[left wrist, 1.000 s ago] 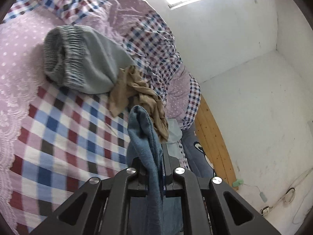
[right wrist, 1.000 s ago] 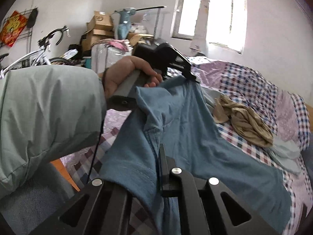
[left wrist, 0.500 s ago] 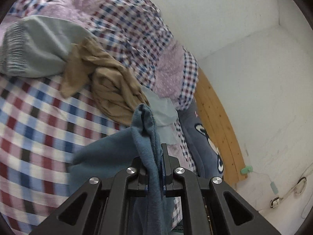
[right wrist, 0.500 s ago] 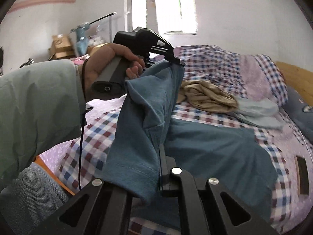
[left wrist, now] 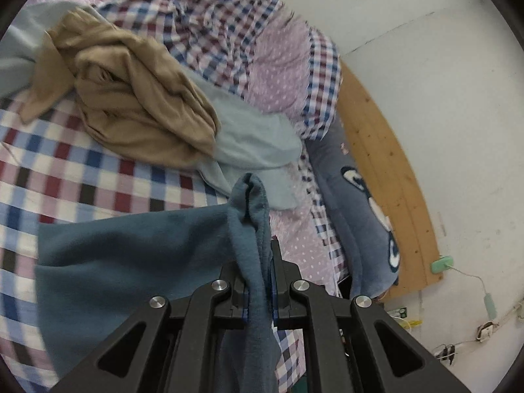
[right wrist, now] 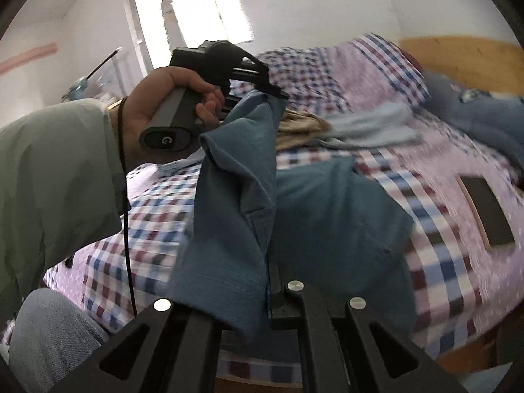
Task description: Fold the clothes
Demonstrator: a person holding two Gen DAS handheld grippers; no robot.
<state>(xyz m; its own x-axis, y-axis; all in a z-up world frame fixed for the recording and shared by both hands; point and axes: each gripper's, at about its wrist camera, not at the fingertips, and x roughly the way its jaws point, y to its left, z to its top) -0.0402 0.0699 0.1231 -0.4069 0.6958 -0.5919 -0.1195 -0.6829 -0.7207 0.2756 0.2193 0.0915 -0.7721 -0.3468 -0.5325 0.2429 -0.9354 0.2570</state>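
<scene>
A blue shirt [left wrist: 124, 262] hangs between both grippers, its lower part draped on the checked bed [left wrist: 65, 177]. My left gripper [left wrist: 258, 281] is shut on a bunched edge of the shirt, which rises in a fold above the fingers. My right gripper [right wrist: 270, 281] is shut on another edge of the blue shirt [right wrist: 327, 222]. The right wrist view also shows the left gripper [right wrist: 276, 93], held by a hand [right wrist: 160, 98], pinching the shirt's upper corner. A crumpled tan garment [left wrist: 131, 98] and a pale blue garment [left wrist: 255, 137] lie further up the bed.
A wooden headboard [left wrist: 386, 163] and a blue cartoon pillow [left wrist: 357, 216] stand at the bed's far end beside a white wall. A dark flat rectangle [right wrist: 488, 213] lies on the bed at right. A person's green sleeve [right wrist: 55, 177] fills the left. Cables [left wrist: 484, 327] lie on the floor.
Both grippers have swung toward the headboard with the blue shirt held between them. More of the shirt now lies spread on the bed. The grey elastic-waist garment has left the left view.
</scene>
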